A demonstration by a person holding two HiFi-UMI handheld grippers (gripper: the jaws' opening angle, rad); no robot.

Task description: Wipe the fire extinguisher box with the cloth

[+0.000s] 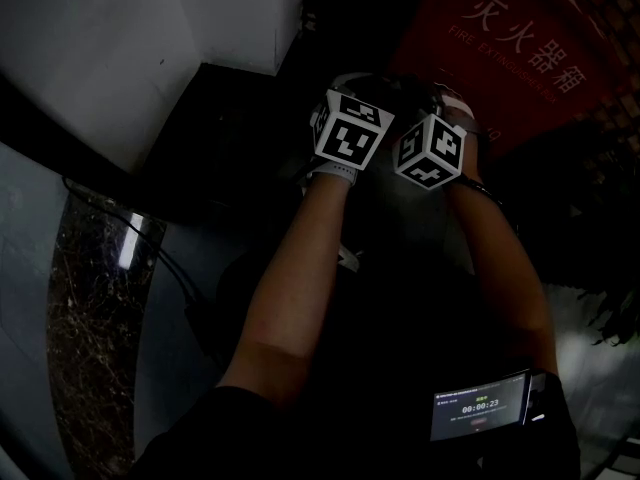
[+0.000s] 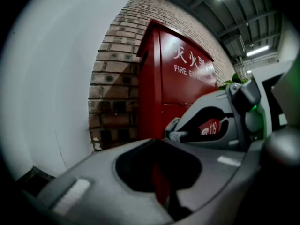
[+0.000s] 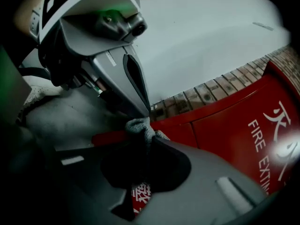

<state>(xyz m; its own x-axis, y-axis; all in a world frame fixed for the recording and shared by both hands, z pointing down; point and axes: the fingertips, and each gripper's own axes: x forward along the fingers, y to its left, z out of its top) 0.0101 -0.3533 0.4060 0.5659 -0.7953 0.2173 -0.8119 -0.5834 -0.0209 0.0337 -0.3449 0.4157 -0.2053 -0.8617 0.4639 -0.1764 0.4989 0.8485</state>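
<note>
No worktop is in view, so we are placing things by the box (image 2: pixel 183 78). It is standing upright against the brick wall (image 2: pixel 117 78), red front facing us.

We are holding both grippers close together, just off the box's left front edge.

The right gripper (image 3: pixel 151 143) is pinching the cloth (image 3: pixel 140 127). Its jaws are pressed together on it, and a small grey tuft is poking out past the tips.

The left gripper (image 2: pixel 157 144) is showing its jaws drawn together with nothing between them. Its tips are sitting right beside the tuft.

We are not seeing the cloth touch the box.

We are judging the cloth to be light, soft and limp. It should be taken at a bunched fold, with more fabric left free than now, so that cloth and not jaw meets the paint.

We are judging the box to be stiff, heavy and smooth-faced. It needs no grip, only steady flat pressure, starting at the top left corner.
</note>
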